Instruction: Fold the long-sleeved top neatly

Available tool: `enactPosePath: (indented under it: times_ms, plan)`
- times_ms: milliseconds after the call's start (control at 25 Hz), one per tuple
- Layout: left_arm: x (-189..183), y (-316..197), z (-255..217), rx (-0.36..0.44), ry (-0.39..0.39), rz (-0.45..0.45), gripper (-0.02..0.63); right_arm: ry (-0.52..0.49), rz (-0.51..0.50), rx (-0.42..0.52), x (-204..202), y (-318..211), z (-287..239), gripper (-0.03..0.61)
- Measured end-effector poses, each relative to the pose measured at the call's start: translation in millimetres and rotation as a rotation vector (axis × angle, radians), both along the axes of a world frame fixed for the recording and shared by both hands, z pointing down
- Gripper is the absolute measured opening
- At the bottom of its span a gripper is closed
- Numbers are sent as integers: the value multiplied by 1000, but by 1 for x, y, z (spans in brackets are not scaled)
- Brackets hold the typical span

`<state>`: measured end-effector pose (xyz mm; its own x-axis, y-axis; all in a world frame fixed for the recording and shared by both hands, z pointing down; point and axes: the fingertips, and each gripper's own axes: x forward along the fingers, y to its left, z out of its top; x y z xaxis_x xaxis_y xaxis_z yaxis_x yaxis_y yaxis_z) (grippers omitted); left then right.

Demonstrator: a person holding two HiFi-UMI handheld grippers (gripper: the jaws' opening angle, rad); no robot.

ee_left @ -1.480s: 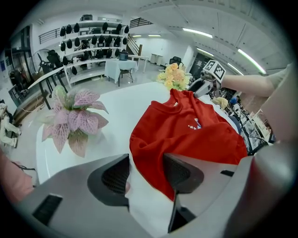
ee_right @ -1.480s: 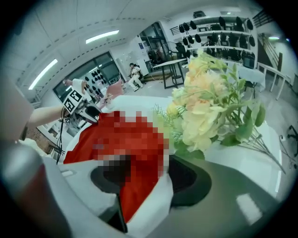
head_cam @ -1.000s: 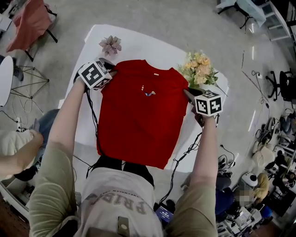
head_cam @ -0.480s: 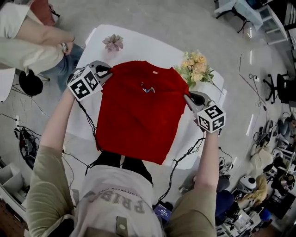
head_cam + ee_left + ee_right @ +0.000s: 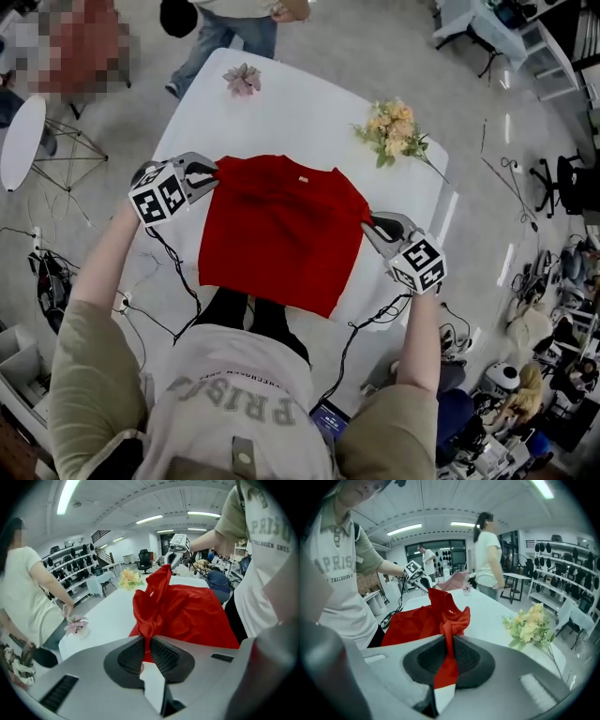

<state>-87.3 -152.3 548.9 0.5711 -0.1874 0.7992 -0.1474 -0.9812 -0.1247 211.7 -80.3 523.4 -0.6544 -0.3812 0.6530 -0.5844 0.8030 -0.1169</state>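
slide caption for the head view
The left gripper and right gripper each pinch an upper corner of the red fabric top over the white table.

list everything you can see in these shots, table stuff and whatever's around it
red top: one, red, near side of the table, upper corners lifted
table: one, white, centre
bouquet: one, yellow and peach, far right of the table
pink flower: one, pink, far left edge of the table
bystander: one, light top and jeans, beyond the table
office chair: one, black, on the floor at right
left tool: one, grey with a marker cube, shut on the top's left corner
right tool: one, grey with a marker cube, shut on the top's right corner
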Motion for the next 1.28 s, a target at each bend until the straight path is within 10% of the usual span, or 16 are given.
enactPosePath:
  times_ms: [400,520,640,840,1000,1160,1280]
  plan:
    - [-20,52,58,-58,-134,-39,50,129,48,-123,-2,55,69,41]
    - [-31,51,62,-100,-219,-95,228,133,37,-173,-4,61,70,82]
    - [-40,46,51,-117,-280,-102,334,112,16,-214,-9,62,58,285]
    - [8,18,20,-98,-142,-100,334,32,49,-163,-21,21,32,285]
    - [44,14,32,-138,-191,-20,329,53,11,-283,-35,10,55,284]
    - [48,11,48,-130,-251,22,169,76,-27,-319,-43,10,67,261]
    - [47,14,45,-74,-219,62,54,75,-26,-249,-41,7,60,115]
